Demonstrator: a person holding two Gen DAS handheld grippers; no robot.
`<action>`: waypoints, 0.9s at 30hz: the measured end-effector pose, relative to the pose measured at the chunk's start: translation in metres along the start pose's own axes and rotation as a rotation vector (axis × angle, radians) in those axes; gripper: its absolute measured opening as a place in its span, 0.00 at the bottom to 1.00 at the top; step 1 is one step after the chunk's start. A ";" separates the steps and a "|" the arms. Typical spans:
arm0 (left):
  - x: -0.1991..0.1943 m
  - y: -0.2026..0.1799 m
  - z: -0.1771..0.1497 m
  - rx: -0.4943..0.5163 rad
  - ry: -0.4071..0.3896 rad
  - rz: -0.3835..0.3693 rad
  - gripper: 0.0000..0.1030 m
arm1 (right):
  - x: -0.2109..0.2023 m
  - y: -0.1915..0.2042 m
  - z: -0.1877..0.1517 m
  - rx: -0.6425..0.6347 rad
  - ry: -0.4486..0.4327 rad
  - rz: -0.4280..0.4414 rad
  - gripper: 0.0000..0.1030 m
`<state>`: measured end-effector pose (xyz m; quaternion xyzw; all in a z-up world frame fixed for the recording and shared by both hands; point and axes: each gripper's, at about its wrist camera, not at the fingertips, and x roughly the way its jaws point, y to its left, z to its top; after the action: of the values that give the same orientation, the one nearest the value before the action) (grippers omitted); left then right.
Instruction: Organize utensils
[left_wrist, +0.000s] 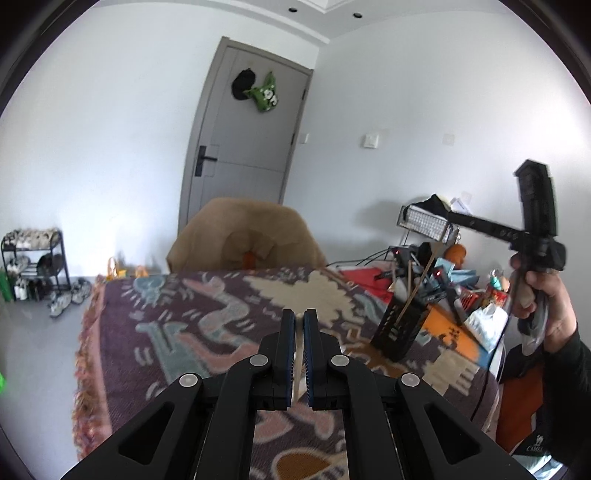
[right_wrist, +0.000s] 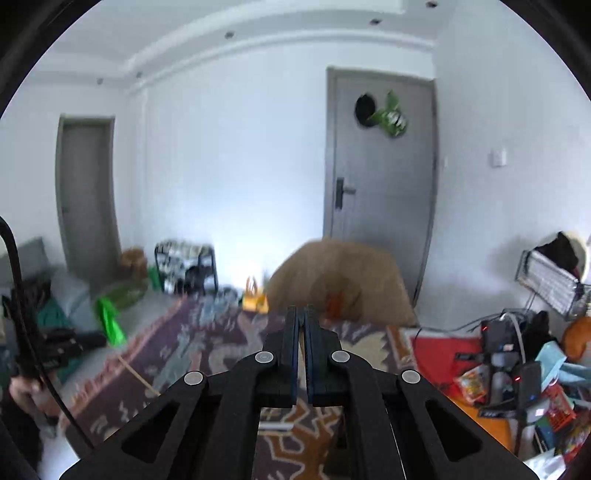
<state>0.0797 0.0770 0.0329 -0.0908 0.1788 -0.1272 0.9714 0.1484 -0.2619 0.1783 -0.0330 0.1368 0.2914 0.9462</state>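
Left gripper (left_wrist: 299, 314) is clamped on one chopstick (left_wrist: 297, 354) above the blanket (left_wrist: 177, 314), right gripper (right_wrist: 301, 310) is pinched closed on nothing, and the black holder (left_wrist: 400, 328) right of the chopstick has two sticks (left_wrist: 419, 284).

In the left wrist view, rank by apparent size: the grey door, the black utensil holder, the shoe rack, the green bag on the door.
1. grey door
2. utensil holder and shoe rack: alike, the holder nearer, so unranked
3. green bag
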 end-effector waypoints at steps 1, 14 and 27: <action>0.002 -0.006 0.007 0.011 -0.005 0.001 0.04 | -0.004 -0.004 0.003 0.005 -0.007 -0.007 0.04; 0.041 -0.092 0.061 0.124 -0.050 -0.133 0.04 | 0.009 -0.044 -0.015 0.084 0.028 -0.021 0.04; 0.085 -0.133 0.085 0.148 -0.011 -0.208 0.04 | 0.013 -0.072 -0.051 0.182 0.094 -0.042 0.65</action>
<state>0.1599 -0.0621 0.1132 -0.0377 0.1534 -0.2395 0.9580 0.1870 -0.3222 0.1242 0.0365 0.2065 0.2562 0.9436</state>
